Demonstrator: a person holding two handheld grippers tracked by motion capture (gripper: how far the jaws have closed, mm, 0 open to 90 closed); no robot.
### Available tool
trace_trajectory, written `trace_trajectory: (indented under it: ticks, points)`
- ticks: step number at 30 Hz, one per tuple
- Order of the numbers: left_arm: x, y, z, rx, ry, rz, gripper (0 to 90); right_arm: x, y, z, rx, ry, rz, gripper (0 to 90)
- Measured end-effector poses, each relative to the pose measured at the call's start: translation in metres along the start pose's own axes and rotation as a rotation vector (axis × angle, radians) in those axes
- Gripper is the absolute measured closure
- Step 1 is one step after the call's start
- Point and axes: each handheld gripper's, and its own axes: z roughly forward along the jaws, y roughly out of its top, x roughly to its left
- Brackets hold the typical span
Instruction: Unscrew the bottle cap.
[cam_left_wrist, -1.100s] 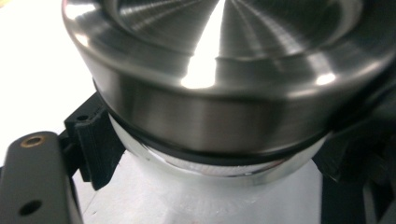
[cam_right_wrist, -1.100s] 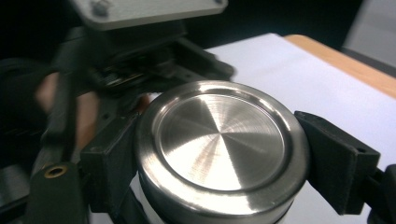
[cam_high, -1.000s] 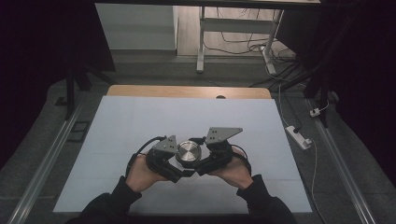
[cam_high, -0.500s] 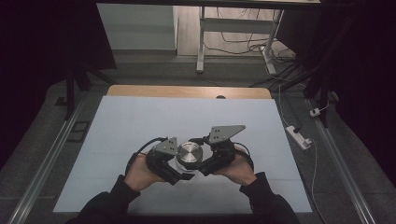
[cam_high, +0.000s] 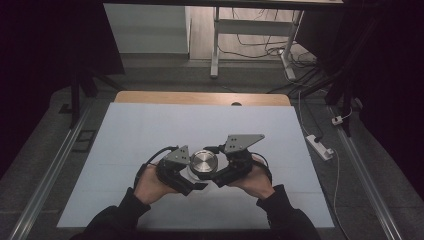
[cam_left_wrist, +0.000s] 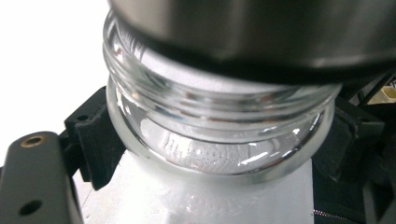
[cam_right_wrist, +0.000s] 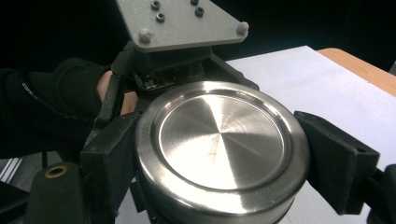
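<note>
Jar (cam_high: 202, 165) seemingly upright, lid (cam_right_wrist: 222, 135) uppermost

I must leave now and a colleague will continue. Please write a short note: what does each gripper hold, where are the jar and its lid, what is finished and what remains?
Left gripper: shut on the clear glass jar, jaws clamped on its body just under the threaded neck.
Right gripper: shut on the round brushed-metal lid, one jaw on each side of its rim.
Place: jar and lid are held together between both hands, above the near middle of the white table mat.
Done: both parts are gripped.
Left: the lid sits on the jar's neck; I cannot tell whether it is being screwed on or off, nor how tight it is.
</note>
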Motion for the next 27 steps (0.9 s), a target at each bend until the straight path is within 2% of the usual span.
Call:
trace_trajectory:
  ticks: [9,27]
  points:
    - [0.003,-0.003,0.000,-0.013,0.022,-0.025,15.9,0.000,0.001,-0.003,-0.010,-0.016,-0.006,18.4]
    - [0.023,-0.013,-0.006,-0.038,0.099,-0.069,15.9,0.007,-0.002,-0.010,-0.019,-0.060,-0.009,18.4]
